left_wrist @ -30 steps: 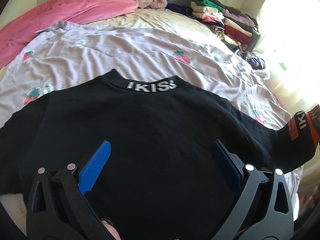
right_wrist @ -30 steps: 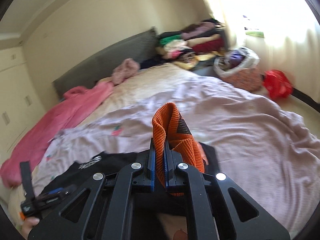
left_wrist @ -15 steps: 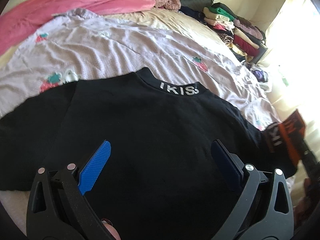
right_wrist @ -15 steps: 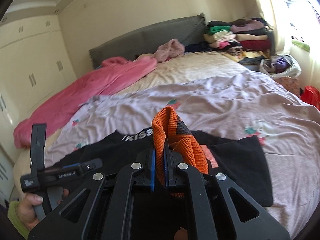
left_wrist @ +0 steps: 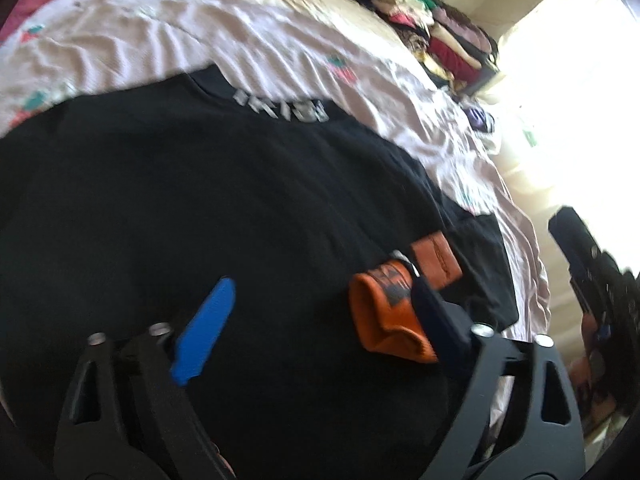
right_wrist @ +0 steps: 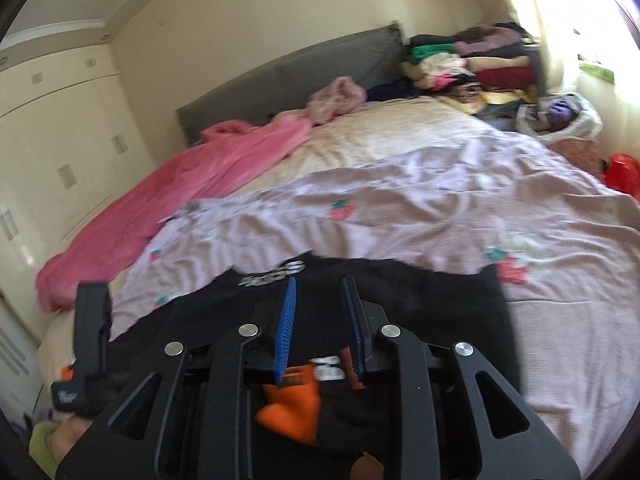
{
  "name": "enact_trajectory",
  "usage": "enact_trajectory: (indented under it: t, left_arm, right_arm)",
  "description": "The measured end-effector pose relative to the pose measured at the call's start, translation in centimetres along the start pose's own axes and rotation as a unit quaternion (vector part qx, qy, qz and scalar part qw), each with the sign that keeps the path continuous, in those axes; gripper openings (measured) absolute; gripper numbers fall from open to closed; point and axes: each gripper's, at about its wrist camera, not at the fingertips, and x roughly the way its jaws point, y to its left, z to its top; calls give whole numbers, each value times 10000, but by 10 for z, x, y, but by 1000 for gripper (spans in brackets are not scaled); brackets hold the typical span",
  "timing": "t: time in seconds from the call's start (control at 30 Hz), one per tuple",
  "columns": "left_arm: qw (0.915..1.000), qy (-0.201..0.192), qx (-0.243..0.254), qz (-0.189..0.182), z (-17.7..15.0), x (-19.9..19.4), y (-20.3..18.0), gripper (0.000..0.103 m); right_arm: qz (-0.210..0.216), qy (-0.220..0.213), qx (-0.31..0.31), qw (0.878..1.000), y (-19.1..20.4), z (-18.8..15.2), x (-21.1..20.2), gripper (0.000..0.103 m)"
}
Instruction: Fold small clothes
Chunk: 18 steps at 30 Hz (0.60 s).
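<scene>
A black sweatshirt [left_wrist: 200,208] with a lettered collar lies flat on the bed. Its right sleeve is folded in over the body, and the orange cuff [left_wrist: 388,316] rests on the black cloth. My left gripper [left_wrist: 316,320] is open and empty just above the shirt's lower part, with the cuff beside its right finger. My right gripper [right_wrist: 320,320] is open with nothing between its fingers. The orange cuff [right_wrist: 292,404] lies below and behind its fingertips. The shirt's body [right_wrist: 420,300] spreads under it. The right gripper also shows at the left wrist view's right edge [left_wrist: 588,264].
A lilac strawberry-print sheet [right_wrist: 400,216] covers the bed. A pink blanket [right_wrist: 180,188] lies at the far left. A stack of folded clothes [right_wrist: 472,64] stands at the far right by the headboard. A basket [right_wrist: 564,116] and a red object [right_wrist: 622,170] sit beside the bed.
My right gripper carried the sleeve inward over the shirt, then opened and let the orange cuff drop onto the body. My left gripper stayed open and shifted slightly over the shirt.
</scene>
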Motion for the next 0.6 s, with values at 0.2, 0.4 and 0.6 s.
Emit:
enact_trajectory:
  t: [0.2,0.4,0.6]
  left_arm:
    - [9990,277,-66,-343,-11,23,-19,61]
    - [9987,354,-51,-350,-9,40,-35,38]
    - [9986,279,4,-439,-3,43,-37,6]
  right_arm:
    - [-354,-117,315,9988,-32,3,-9,29]
    - [-434,-135,381,9982,-40,2,-13,29]
    - [-591,-114,393,9974,-45,3,-11,29]
